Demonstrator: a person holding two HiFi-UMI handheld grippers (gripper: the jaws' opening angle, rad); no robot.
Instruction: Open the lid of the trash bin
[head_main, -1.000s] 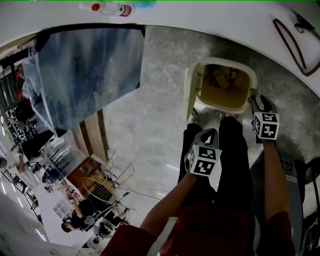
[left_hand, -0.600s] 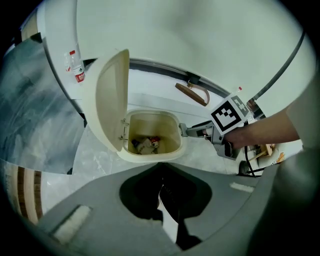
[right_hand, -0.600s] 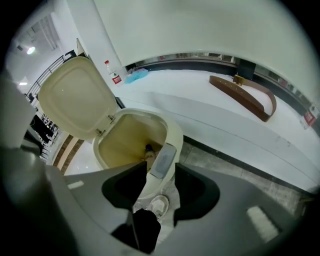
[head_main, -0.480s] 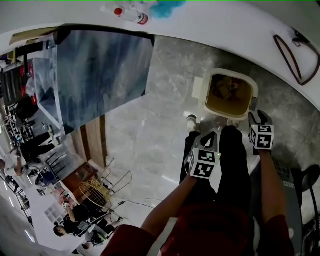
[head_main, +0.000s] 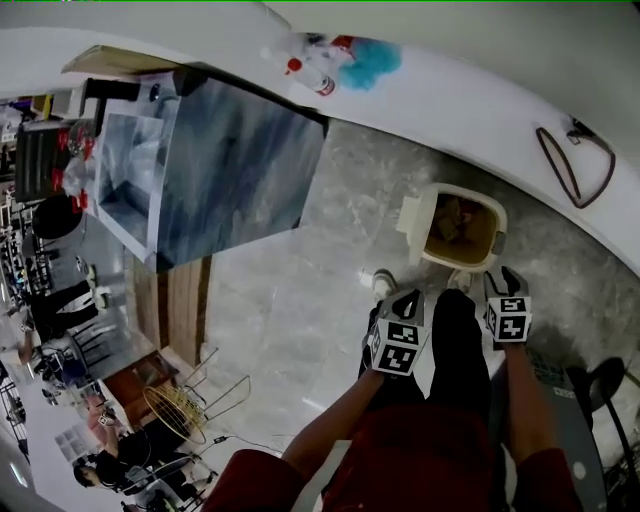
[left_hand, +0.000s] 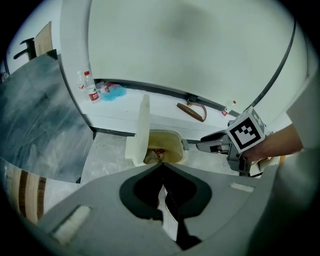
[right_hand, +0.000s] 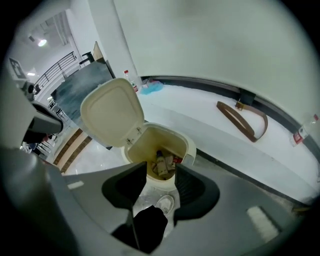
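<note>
The cream trash bin (head_main: 462, 232) stands on the marble floor with its lid (head_main: 414, 216) swung up on the left side; rubbish shows inside. In the right gripper view the bin (right_hand: 161, 146) is just beyond the jaws and its lid (right_hand: 113, 112) stands upright. My right gripper (right_hand: 155, 172) is open and holds nothing; a white shoe (right_hand: 165, 204) shows between its jaws. My left gripper (left_hand: 161, 167) is shut and empty, short of the bin (left_hand: 165, 145). In the head view both grippers, left (head_main: 406, 302) and right (head_main: 500, 280), hang just in front of the bin.
A white curved ledge (head_main: 470, 110) behind the bin carries bottles (head_main: 312, 72), a blue cloth (head_main: 366, 60) and a brown strap (head_main: 565, 160). A large dark slab (head_main: 235, 160) stands to the left. Wire chairs (head_main: 185, 405) and people are at the lower left.
The head view has pulled back, so the bin looks smaller and farther. Both grippers have drawn back from the bin's rim. The lid stays up.
</note>
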